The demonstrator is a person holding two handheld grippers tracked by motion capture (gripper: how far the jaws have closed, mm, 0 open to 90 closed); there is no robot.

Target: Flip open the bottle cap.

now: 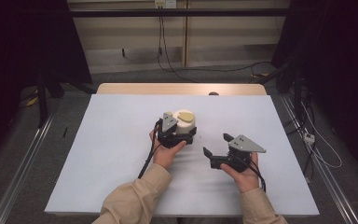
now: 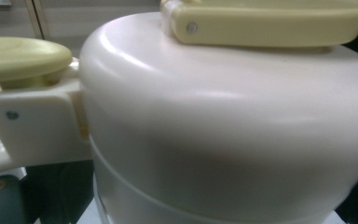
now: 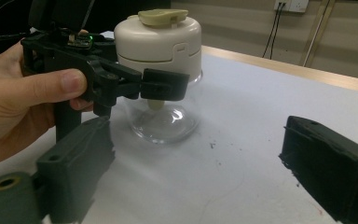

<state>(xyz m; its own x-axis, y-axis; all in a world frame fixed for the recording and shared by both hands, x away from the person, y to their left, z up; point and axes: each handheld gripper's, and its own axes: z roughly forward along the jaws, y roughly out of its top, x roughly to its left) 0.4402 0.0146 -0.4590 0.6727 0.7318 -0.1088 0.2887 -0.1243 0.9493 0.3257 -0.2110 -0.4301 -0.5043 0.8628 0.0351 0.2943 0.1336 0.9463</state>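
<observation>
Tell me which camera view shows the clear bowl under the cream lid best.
The right gripper view: there the clear bowl stands whole on the table below the cream lid, with the left gripper closed around it. The high view shows mostly the lid from above. The left gripper view shows the lid very close.

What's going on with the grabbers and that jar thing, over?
Left gripper clamped around the chopper jar, just under its cream lid. Right gripper open, holding nothing, off to the jar's side. Nothing between them on the white table.
</observation>
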